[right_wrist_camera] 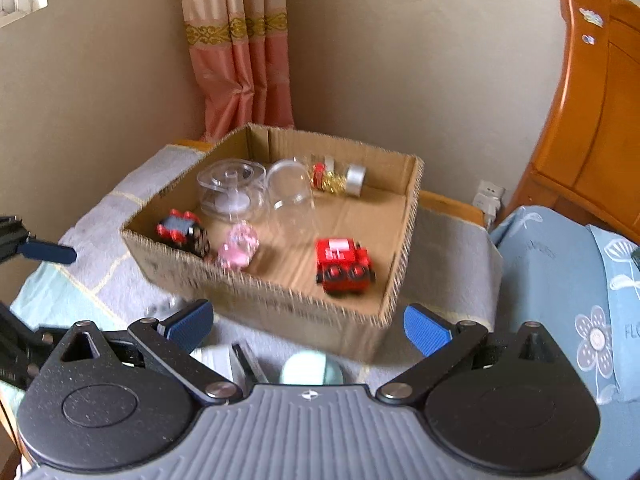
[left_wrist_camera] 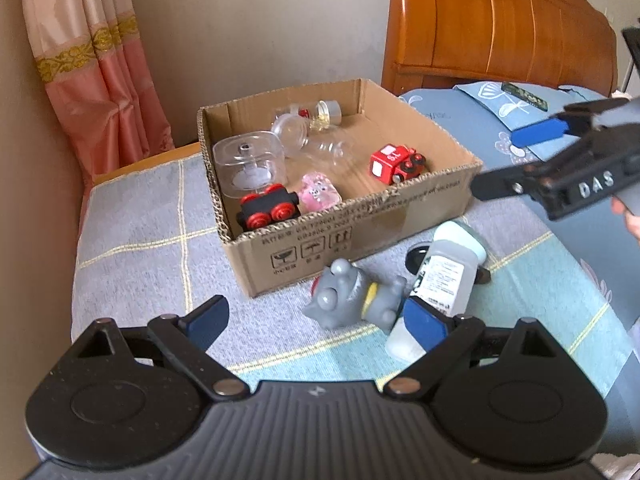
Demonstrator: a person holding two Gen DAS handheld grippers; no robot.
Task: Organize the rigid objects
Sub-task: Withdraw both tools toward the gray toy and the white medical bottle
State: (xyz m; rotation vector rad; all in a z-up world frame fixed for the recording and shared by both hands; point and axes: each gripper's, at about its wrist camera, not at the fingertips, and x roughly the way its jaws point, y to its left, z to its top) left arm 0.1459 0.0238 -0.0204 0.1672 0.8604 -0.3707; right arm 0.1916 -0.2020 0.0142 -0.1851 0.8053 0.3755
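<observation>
An open cardboard box (left_wrist_camera: 420, 196) (right_wrist_camera: 280, 300) stands on the bed. It holds a red toy train (left_wrist_camera: 396, 162) (right_wrist_camera: 344, 266), a black and red toy wagon (left_wrist_camera: 268, 206) (right_wrist_camera: 182, 232), a pink toy (left_wrist_camera: 320, 194) (right_wrist_camera: 238, 248) and clear plastic containers (left_wrist_camera: 250, 164) (right_wrist_camera: 232, 188). In front of the box lie a grey hippo toy (left_wrist_camera: 352, 296) and a white labelled bottle (left_wrist_camera: 444, 276). My left gripper (left_wrist_camera: 316, 324) is open, empty, just short of the hippo. My right gripper (right_wrist_camera: 308, 328) is open, empty, near the box's front wall; it also shows in the left wrist view (left_wrist_camera: 516, 160).
A checked grey and teal blanket (left_wrist_camera: 160, 240) covers the bed. A wooden headboard (left_wrist_camera: 500, 28) stands behind on the right, with a blue floral pillow (left_wrist_camera: 500, 120) below it. A pink curtain (left_wrist_camera: 92, 64) hangs in the corner. A black round object (left_wrist_camera: 416, 258) lies behind the bottle.
</observation>
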